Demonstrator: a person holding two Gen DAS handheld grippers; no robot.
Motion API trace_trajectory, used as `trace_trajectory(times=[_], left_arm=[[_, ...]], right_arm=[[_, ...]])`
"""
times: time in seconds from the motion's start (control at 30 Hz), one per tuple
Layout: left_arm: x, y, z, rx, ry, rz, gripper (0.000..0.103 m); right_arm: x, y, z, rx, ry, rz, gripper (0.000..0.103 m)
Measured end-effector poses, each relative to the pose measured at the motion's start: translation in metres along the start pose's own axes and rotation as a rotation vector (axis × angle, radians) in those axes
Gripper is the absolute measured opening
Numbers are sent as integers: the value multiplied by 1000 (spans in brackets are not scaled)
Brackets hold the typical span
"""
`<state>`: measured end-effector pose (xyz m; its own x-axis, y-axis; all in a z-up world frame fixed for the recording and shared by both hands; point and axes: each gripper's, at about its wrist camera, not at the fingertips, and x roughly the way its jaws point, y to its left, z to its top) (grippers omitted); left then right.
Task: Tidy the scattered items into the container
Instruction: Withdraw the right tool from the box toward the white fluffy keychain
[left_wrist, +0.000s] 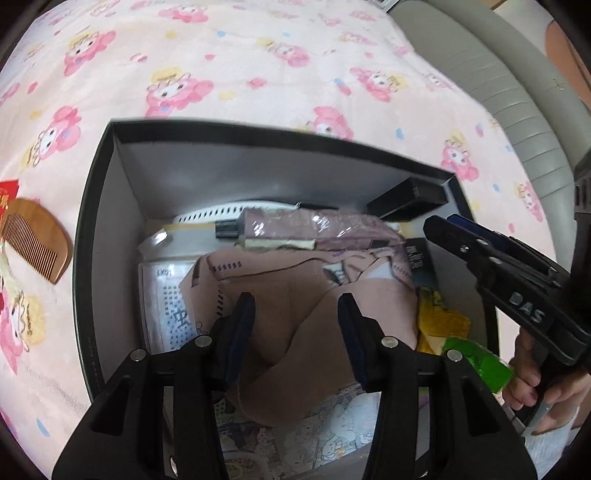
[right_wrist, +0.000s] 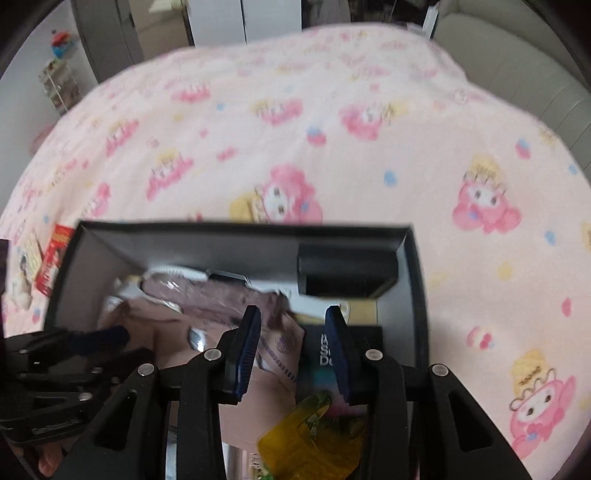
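A black box (left_wrist: 83, 236) sits on the pink patterned bedspread and holds several items: tan packets (left_wrist: 295, 295), a mauve pouch (left_wrist: 314, 229), a small black case (left_wrist: 406, 201) and a yellow-green packet (left_wrist: 443, 325). My left gripper (left_wrist: 295, 314) is open and empty above the tan packets inside the box. My right gripper (right_wrist: 291, 332) is open and empty over the box's right side (right_wrist: 417, 295), above the yellow-green packet (right_wrist: 310, 435). A wooden comb (left_wrist: 37, 238) and a red packet (left_wrist: 7, 195) lie on the bedspread left of the box. The red packet also shows in the right wrist view (right_wrist: 51, 258).
A grey padded headboard (left_wrist: 517, 92) runs along the bed's right edge. The bedspread (right_wrist: 332, 129) stretches beyond the box. Cabinets and a shelf (right_wrist: 59, 85) stand at the far side of the room.
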<state>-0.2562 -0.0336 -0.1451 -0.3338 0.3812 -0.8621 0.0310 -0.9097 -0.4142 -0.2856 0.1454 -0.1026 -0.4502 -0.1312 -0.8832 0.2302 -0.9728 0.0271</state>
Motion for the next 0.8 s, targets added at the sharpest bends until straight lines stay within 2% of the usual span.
trace_trajectory(times=[0.1, 0.2, 0.23, 0.33, 0.47, 0.57, 0.67, 0.8], left_arm=[[-13, -4, -1, 23, -45, -13, 48], [-38, -14, -6, 54, -97, -58, 49], [-48, -18, -10, 72, -116, -67, 53], [-73, -31, -25, 129, -174, -79, 54], [-98, -28, -53, 132, -195, -117, 54], [-118, -28, -74, 162, -189, -96, 54], [-145, -27, -92, 195, -232, -47, 54], [-168, -15, -112, 173, -251, -42, 54]], right_arm=[[-18, 12, -10, 1, -26, 27, 32], [-32, 27, -27, -3, -9, 46, 32], [-41, 32, -33, -6, -24, 49, 32], [-62, 40, -47, 28, -77, 29, 32], [-90, 52, -71, 55, -146, 26, 32], [-106, 67, -85, 31, -178, 32, 32], [-122, 83, -98, 17, -200, 58, 32], [-136, 104, -109, -8, -208, 96, 32]])
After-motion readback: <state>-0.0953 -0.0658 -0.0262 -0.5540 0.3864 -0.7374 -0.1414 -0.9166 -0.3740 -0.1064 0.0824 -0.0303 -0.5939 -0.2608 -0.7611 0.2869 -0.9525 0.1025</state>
